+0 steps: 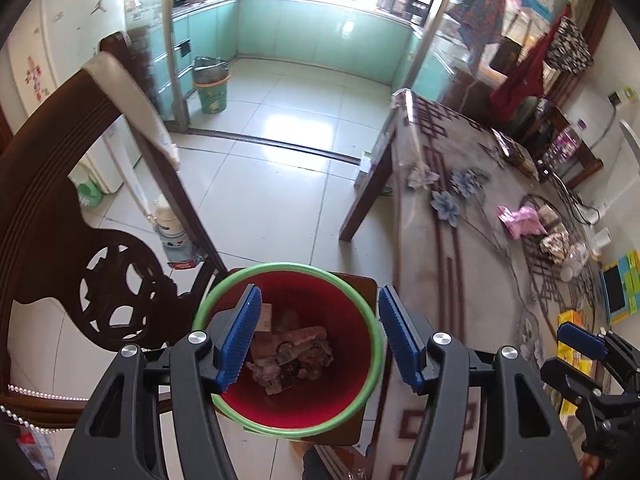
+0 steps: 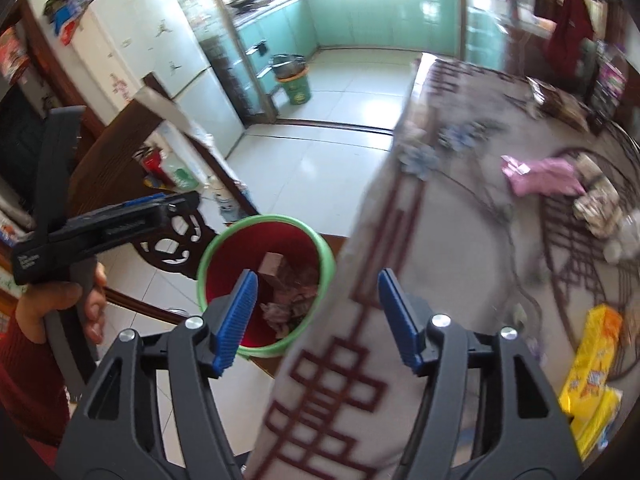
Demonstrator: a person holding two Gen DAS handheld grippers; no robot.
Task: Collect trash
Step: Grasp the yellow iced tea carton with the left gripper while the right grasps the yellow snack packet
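Both the left tongs point(image 1: 318, 336) and the right tongs point(image 2: 316, 316) stand apart and empty, the left above the red bin point(image 1: 340, 396) of crumpled trash point(image 1: 292, 356), the worktop point(image 1: 460, 264) at its 3 o'clock.

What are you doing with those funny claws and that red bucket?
A person is tidying trash off the table using two hand-held grippers. The left gripper hangs open over the red bin, which already has crumpled wrappers inside. The right gripper is open and empty above the table edge. A pink wrapper and yellow packet lie on the table.
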